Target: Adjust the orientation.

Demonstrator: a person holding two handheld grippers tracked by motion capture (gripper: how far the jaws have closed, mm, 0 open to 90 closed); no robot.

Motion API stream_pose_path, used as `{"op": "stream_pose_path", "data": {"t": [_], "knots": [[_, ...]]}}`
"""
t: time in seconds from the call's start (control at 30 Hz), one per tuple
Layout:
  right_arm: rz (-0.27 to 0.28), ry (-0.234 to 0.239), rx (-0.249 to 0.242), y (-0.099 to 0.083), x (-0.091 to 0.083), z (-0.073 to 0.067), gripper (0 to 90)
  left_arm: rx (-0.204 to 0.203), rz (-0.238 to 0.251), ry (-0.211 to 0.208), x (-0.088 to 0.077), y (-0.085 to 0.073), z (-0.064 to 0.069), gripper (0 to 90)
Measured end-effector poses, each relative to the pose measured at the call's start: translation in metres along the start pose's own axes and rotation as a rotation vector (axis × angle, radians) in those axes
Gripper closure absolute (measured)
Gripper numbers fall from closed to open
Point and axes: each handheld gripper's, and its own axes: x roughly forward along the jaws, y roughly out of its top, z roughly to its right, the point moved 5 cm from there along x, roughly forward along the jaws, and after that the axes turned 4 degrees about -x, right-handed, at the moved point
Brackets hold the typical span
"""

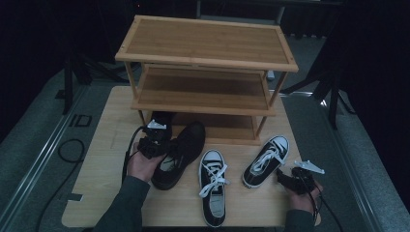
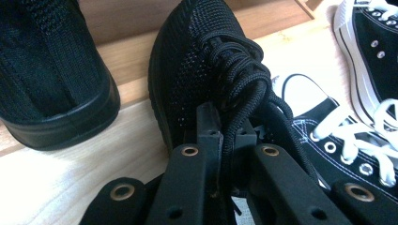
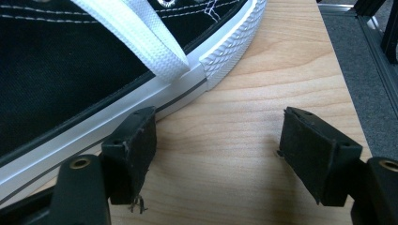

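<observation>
My left hand-held gripper (image 2: 220, 136) is clamped on the black shoe's (image 1: 180, 153) laces (image 2: 237, 89) on the bench (image 1: 96, 159) before the rack (image 1: 203, 63). My right hand-held gripper (image 3: 218, 154) gapes empty beside a sneaker's (image 3: 61, 70) sole; from above, its mate (image 1: 212, 186) lies between.

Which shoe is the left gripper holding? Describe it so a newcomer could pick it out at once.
Start at the wooden shoe rack on the table. In front of its lowest shelf, toward the left, lies an all-black knit shoe, and the left gripper is shut on its laces. Unlike the two black canvas sneakers to its right, it has no white laces, toe cap or sole.
</observation>
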Motion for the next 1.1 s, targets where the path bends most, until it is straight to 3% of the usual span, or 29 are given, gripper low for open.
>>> {"op": "stream_pose_path", "data": {"t": [0.43, 0.83, 0.93, 1.1], "knots": [[-0.001, 0.000, 0.001, 0.000, 0.000, 0.000, 27.4, -0.033, 0.028, 0.015, 0.013, 0.006, -0.012, 87.0], [-0.001, 0.000, 0.001, 0.000, 0.000, 0.000, 27.4, -0.135, 0.102, 0.022, 0.032, 0.025, -0.024, 86.9], [0.000, 0.000, 0.001, 0.000, 0.000, 0.000, 27.4, -0.185, 0.134, 0.040, 0.038, 0.030, -0.028, 86.9], [0.000, 0.000, 0.001, 0.000, 0.000, 0.000, 27.4, -0.215, 0.165, 0.084, 0.039, 0.034, -0.031, 86.9]]}}
